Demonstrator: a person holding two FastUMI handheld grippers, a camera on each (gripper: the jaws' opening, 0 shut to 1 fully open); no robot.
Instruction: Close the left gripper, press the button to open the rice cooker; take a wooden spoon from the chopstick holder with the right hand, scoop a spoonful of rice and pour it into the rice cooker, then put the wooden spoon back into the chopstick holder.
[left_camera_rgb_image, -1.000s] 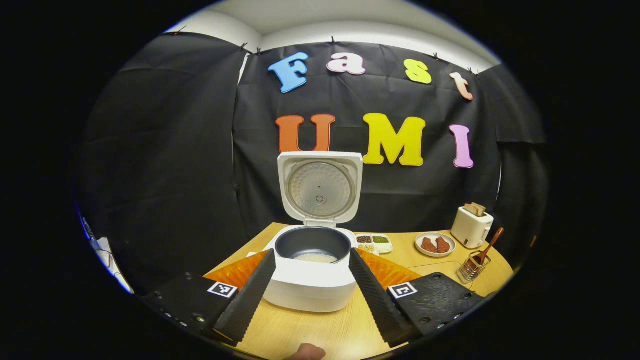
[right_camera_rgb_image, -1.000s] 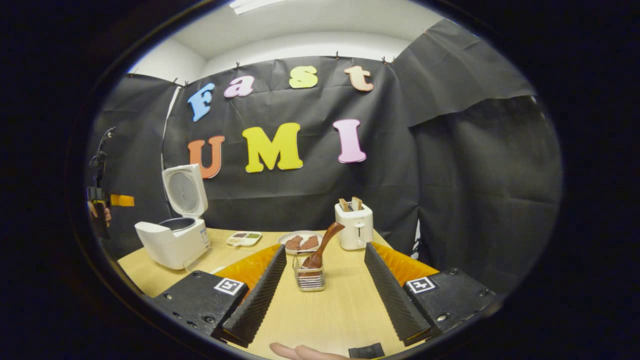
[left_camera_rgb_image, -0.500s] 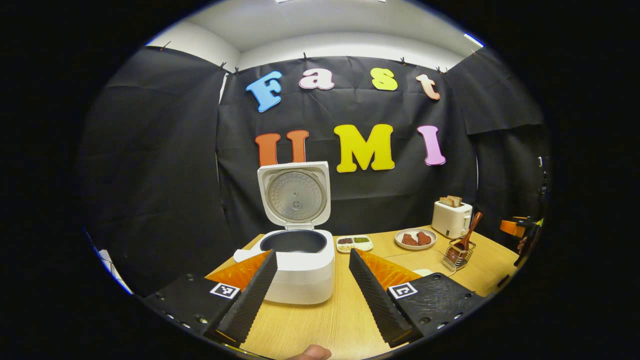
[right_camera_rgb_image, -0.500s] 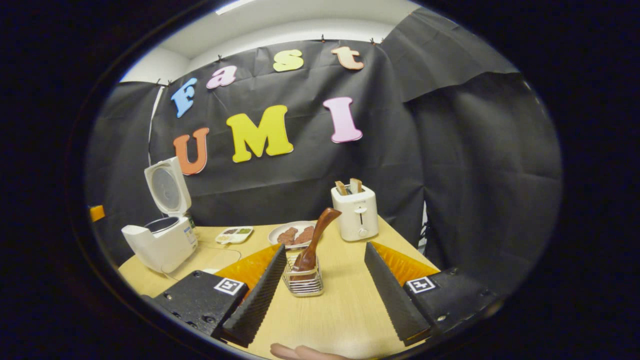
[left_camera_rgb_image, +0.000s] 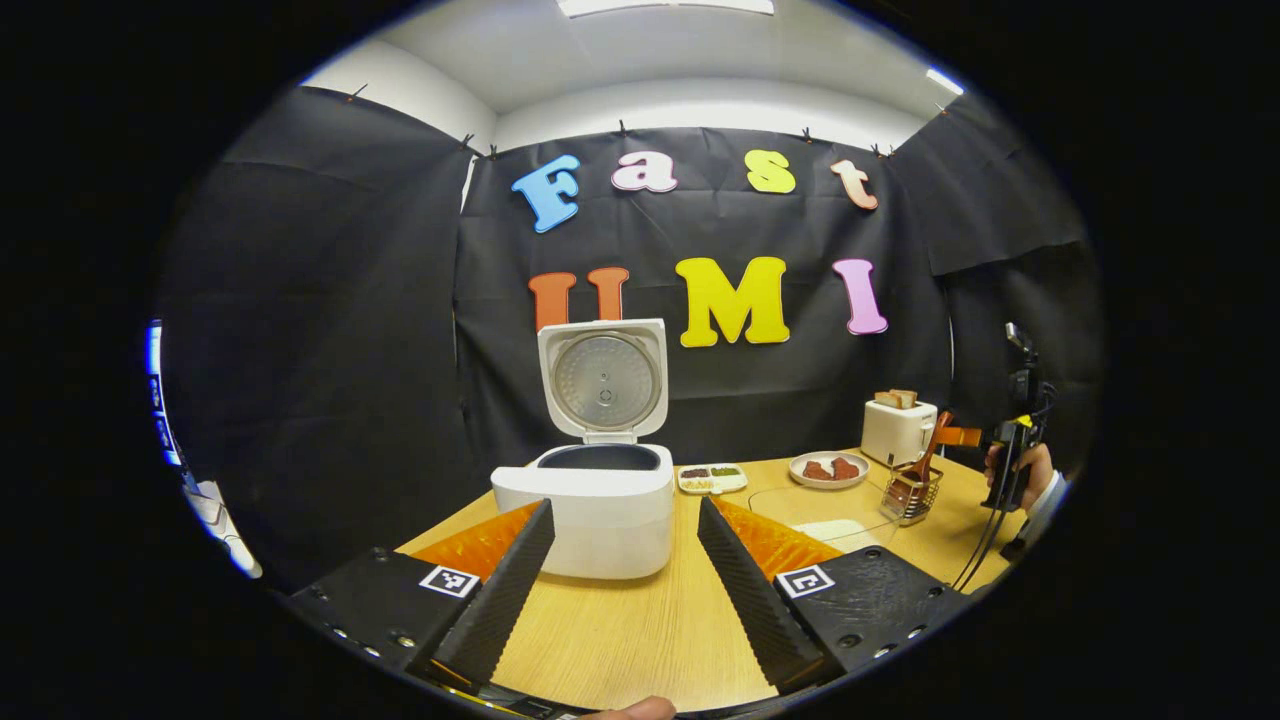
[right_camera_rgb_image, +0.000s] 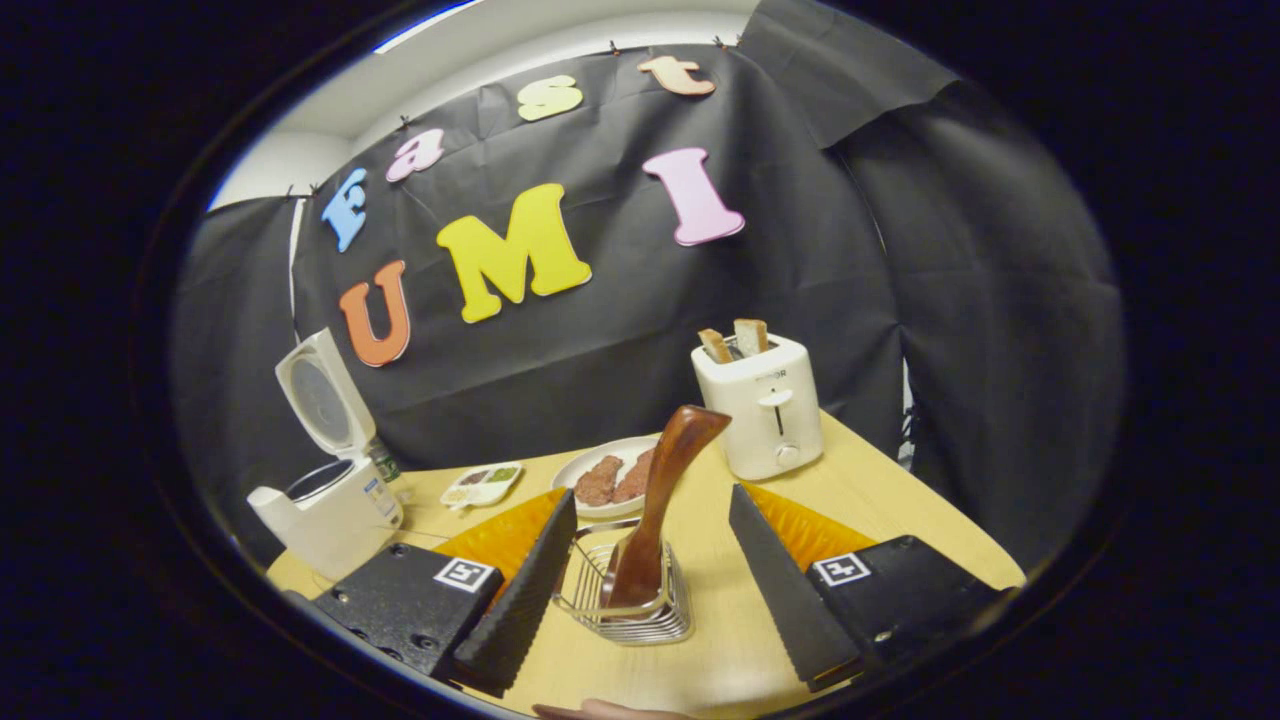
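Note:
The white rice cooker (left_camera_rgb_image: 598, 500) stands on the wooden table with its lid (left_camera_rgb_image: 603, 380) raised upright; it also appears at far left (right_camera_rgb_image: 330, 500) in the right gripper view. My left gripper (left_camera_rgb_image: 625, 580) is open, held back from the cooker's front with nothing between its fingers. The wooden spoon (right_camera_rgb_image: 660, 500) stands tilted in the wire chopstick holder (right_camera_rgb_image: 625, 605), handle up. My right gripper (right_camera_rgb_image: 645, 590) is open, its fingers on either side of the holder and spoon, not touching the spoon. In the left gripper view the holder with the spoon (left_camera_rgb_image: 912, 485) sits far right, beside the right gripper (left_camera_rgb_image: 1012, 455) held in a hand.
A divided dish of grains (left_camera_rgb_image: 712, 479) lies right of the cooker. A plate of brown food (right_camera_rgb_image: 610, 478) and a white toaster (right_camera_rgb_image: 760, 405) with bread slices stand behind the holder. A cable (left_camera_rgb_image: 975, 560) hangs near the table's right edge.
The left gripper has pulled back and lowered, so the cooker looks smaller and its inside is hidden. The right gripper has advanced until the holder and spoon sit between its fingers.

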